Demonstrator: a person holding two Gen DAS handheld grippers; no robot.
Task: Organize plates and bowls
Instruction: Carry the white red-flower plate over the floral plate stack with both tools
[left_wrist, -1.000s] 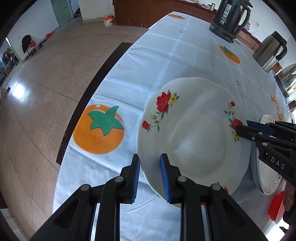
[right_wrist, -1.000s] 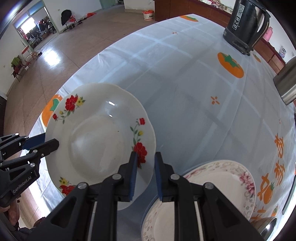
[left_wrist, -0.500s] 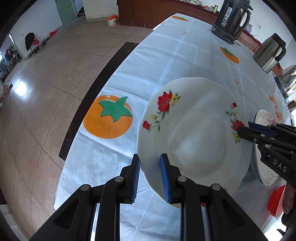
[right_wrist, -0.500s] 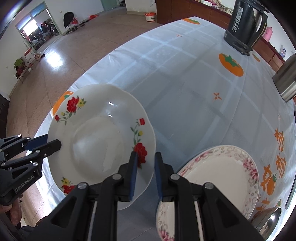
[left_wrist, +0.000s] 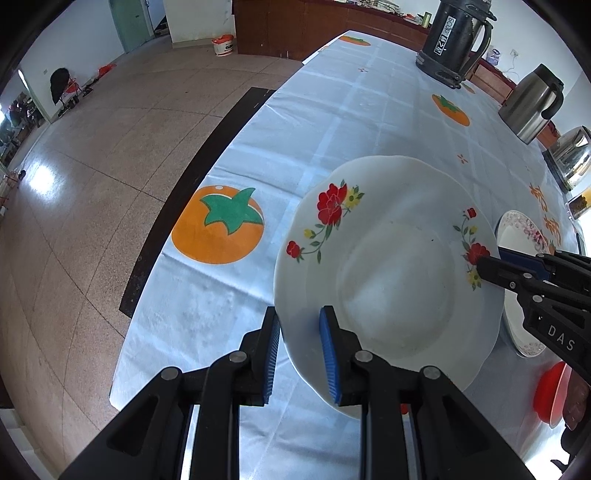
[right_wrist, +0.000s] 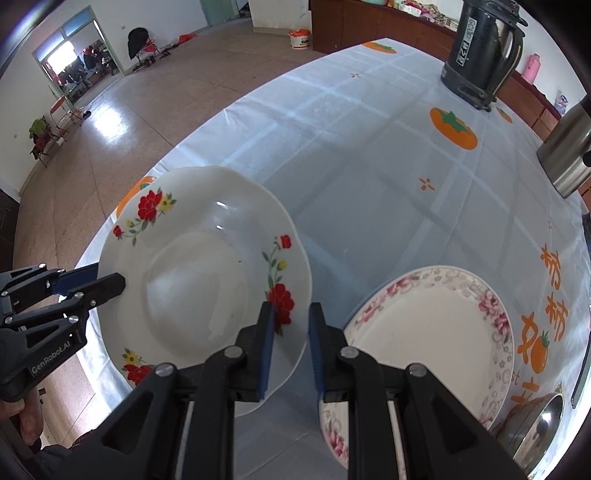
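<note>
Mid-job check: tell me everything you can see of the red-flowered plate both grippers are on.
The red-flowered plate is white, glossy, ceramic-looking, with a scalloped rim, a deep round well and red and yellow flower sprays. It is empty, apart from small specks. It hangs tilted above the tablecloth, clamped at opposite rim edges by the left gripper and right gripper. A pink-patterned plate lies just beyond it.

Here's the worktop (right_wrist: 369, 155), draped in a pale blue checked cloth printed with orange persimmons. At the far end stands a black kettle (right_wrist: 480, 55), with a steel jug (left_wrist: 532, 101) further along that edge and a steel pot (left_wrist: 570, 155) beside it. Nearer sits the pink-flowered plate (right_wrist: 436, 332), with a metal bowl (right_wrist: 535, 424) just beyond and a red dish (left_wrist: 550, 391) at the near corner.
</note>
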